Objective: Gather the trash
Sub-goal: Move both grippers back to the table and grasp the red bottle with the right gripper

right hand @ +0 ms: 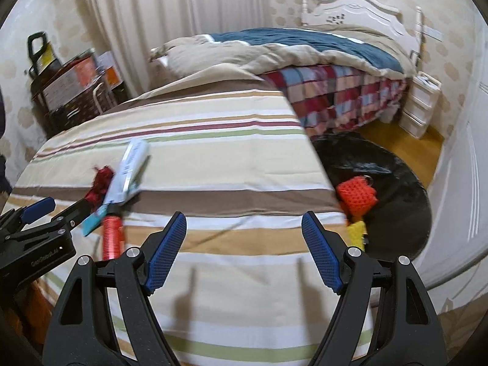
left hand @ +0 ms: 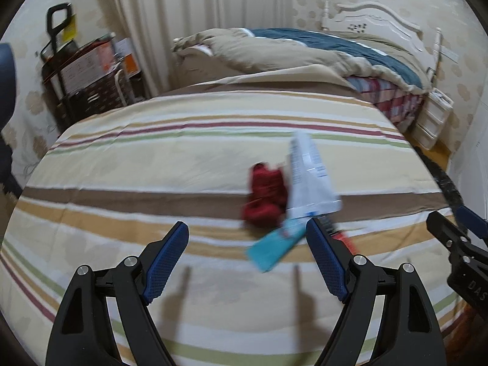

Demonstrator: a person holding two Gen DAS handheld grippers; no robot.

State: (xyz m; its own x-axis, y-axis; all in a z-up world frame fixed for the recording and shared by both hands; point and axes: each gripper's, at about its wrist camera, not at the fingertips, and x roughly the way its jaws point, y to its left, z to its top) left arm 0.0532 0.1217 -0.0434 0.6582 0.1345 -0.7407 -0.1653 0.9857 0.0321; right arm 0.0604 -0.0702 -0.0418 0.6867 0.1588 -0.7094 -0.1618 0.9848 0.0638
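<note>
1. Left claw (left hand: pixel 247 235) gapes wide, empty, above the striped bed (left hand: pixel 152 167)
2. Right claw (right hand: pixel 244 225) likewise wide, empty
3. Trash on the bed: red wad (left hand: pixel 265 195), white packet (left hand: pixel 308 177), teal wrapper (left hand: pixel 274 244), touching

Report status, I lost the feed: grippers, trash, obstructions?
Left gripper and right gripper open, empty. Trash pile lies on the striped bed, untouched. Nothing blocking it.

Red crumpled wrapper (left hand: pixel 264 196), white-blue tube (left hand: pixel 308 177), teal packet (left hand: pixel 274 245) lay clustered on bed, just ahead of left gripper (left hand: pixel 247 245), nearest its right finger.
</note>
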